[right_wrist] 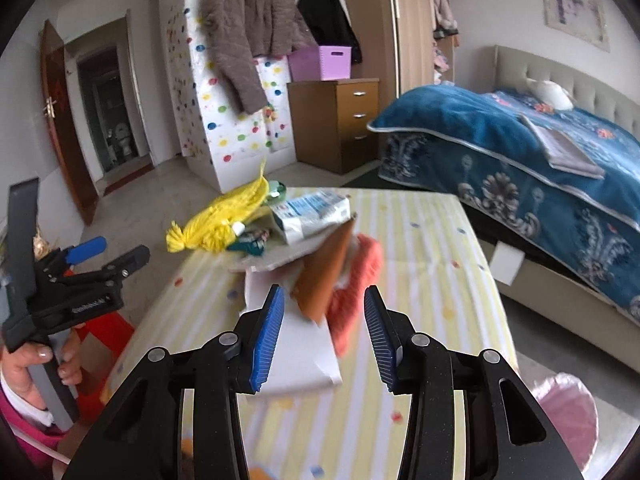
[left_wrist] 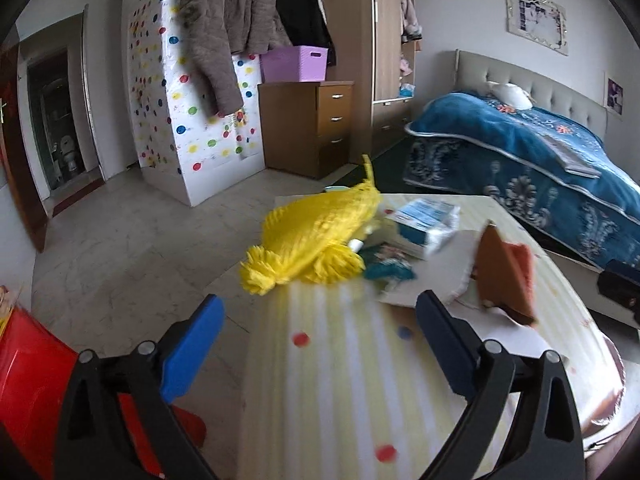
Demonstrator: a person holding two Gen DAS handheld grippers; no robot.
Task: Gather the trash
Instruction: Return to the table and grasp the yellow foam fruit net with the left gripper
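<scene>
A heap of trash lies on the yellow-striped table (left_wrist: 328,380): a yellow net bag (left_wrist: 316,240), a white-and-blue packet (left_wrist: 428,220), a teal wrapper (left_wrist: 386,270), and a brown card with orange cloth (left_wrist: 506,274) tilted up on white paper. My left gripper (left_wrist: 320,340) stands open wide at the table's near left edge, short of the net bag, nothing between its pads. In the right wrist view the left gripper (right_wrist: 108,254) is held by a hand (right_wrist: 40,364). My right gripper (right_wrist: 324,332) is open, with the brown card (right_wrist: 324,276) and orange cloth (right_wrist: 354,300) just beyond its fingertips, untouched.
A red stool (left_wrist: 32,364) stands at the table's left. A pink plastic bag (right_wrist: 568,412) sits on the floor to the right. A bed with a blue blanket (right_wrist: 520,148) runs behind the table. A wooden drawer chest (left_wrist: 316,128) and a dotted cabinet (left_wrist: 200,128) stand beyond open floor.
</scene>
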